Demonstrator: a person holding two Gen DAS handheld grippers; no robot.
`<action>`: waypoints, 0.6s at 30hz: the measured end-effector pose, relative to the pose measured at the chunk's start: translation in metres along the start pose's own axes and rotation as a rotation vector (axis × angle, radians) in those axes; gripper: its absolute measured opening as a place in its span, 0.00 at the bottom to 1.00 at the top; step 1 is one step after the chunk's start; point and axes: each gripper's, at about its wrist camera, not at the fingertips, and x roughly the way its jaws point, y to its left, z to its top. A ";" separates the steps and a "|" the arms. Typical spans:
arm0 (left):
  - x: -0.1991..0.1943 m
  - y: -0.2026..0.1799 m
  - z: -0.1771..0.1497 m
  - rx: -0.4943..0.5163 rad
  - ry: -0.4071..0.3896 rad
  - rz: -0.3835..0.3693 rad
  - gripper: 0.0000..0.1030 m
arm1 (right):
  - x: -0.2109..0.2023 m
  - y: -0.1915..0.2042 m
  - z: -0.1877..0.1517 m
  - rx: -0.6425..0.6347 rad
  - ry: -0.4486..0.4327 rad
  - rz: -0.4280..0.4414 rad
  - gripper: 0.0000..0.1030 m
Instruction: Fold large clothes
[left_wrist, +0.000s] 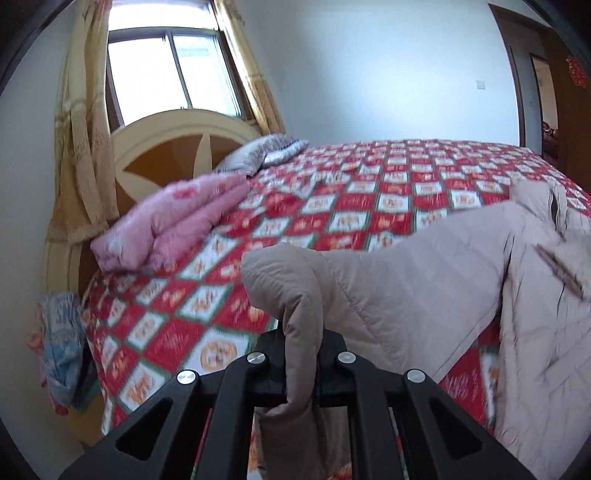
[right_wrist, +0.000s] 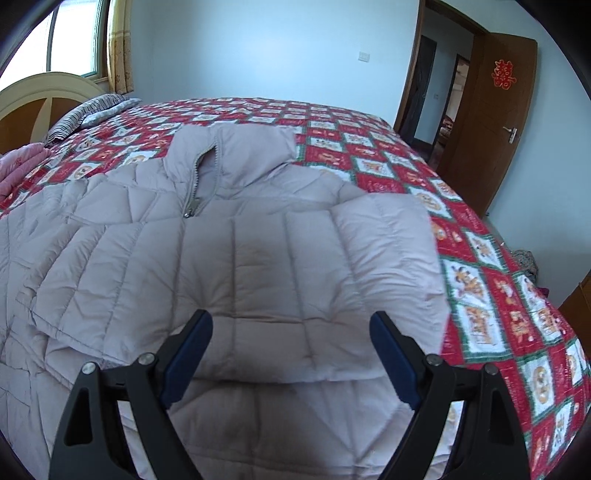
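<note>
Left wrist: gripper (left_wrist: 301, 363) clamped on jacket (left_wrist: 406, 273) sleeve above bedspread (left_wrist: 332, 206)

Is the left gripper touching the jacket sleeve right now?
Touching. In the left wrist view, the left gripper is shut on the beige jacket sleeve, which hangs down between its fingers.

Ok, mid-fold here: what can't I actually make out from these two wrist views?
- Left wrist view: left gripper pads, hidden by the jacket sleeve pinched there; jacket body blurred at the right.
- Right wrist view: jacket hem, cut off by the bottom edge behind the open right gripper.
- The lifted sleeve is outside the right view.
</note>
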 end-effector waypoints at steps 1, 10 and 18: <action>-0.003 -0.003 0.011 0.005 -0.021 -0.006 0.07 | -0.001 -0.003 0.000 0.004 -0.002 -0.005 0.87; -0.042 -0.093 0.104 0.131 -0.194 -0.141 0.07 | -0.003 -0.023 -0.019 0.038 0.002 -0.041 0.87; -0.057 -0.213 0.127 0.252 -0.241 -0.295 0.07 | 0.006 -0.035 -0.033 0.084 0.014 -0.046 0.87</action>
